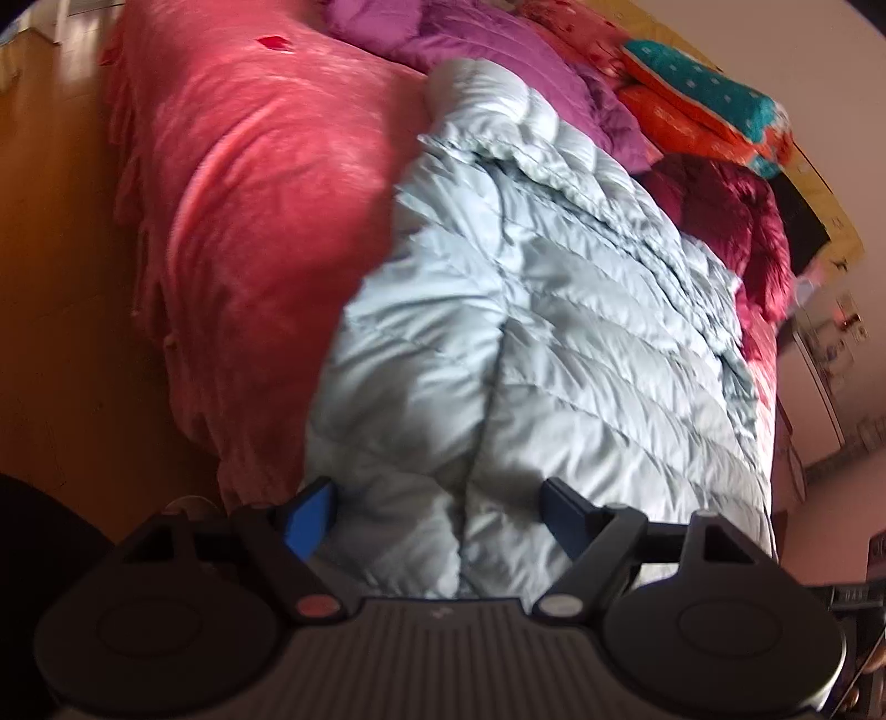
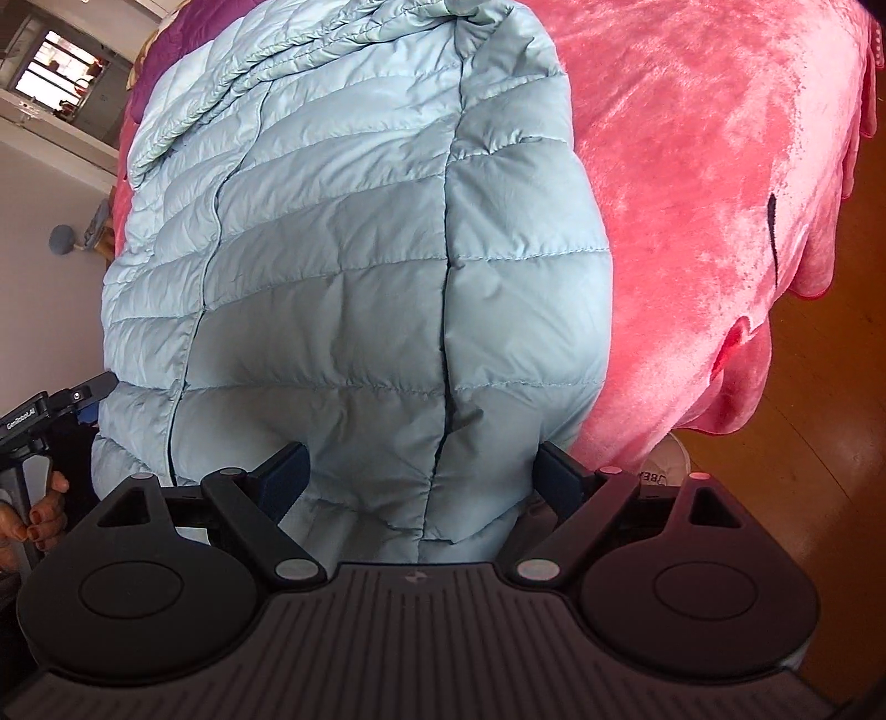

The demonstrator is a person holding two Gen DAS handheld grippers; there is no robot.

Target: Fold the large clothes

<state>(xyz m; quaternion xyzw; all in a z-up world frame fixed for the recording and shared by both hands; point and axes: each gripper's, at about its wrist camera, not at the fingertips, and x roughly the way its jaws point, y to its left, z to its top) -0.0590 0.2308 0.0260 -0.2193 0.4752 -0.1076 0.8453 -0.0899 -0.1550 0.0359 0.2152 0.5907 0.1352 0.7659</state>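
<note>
My left jaws (image 1: pixel 440 509) are nearest the lens: spread wide, blue pads showing, holding nothing. Right jaws (image 2: pixel 423 471) likewise spread wide, empty.

Pale blue quilted down jacket (image 1: pixel 531 332) lies lengthwise on the bed, hem end toward me, far end running away up the bed. In the left wrist view the hem sits in the gap between my fingers and just beyond their tips; contact cannot be confirmed, frame is motion-blurred. In the right wrist view the jacket (image 2: pixel 354 266) fills the centre, its near end bulging between both fingers; a vertical dark seam runs down slightly right of the gap's middle. Fabric is not pinched.

Pink plush bedspread (image 1: pixel 260 210) covers the bed under the jacket, hanging over the edge to a wooden floor (image 1: pixel 61 277).

Purple quilt (image 1: pixel 476 44) bunched beyond the jacket's far end. Orange and teal pillows (image 1: pixel 714 105) stacked beside it. Dark red furry item (image 1: pixel 736 232) along the jacket's right edge.

My left hand (image 2: pixel 33 515) grips its handle at the right view's left edge.
</note>
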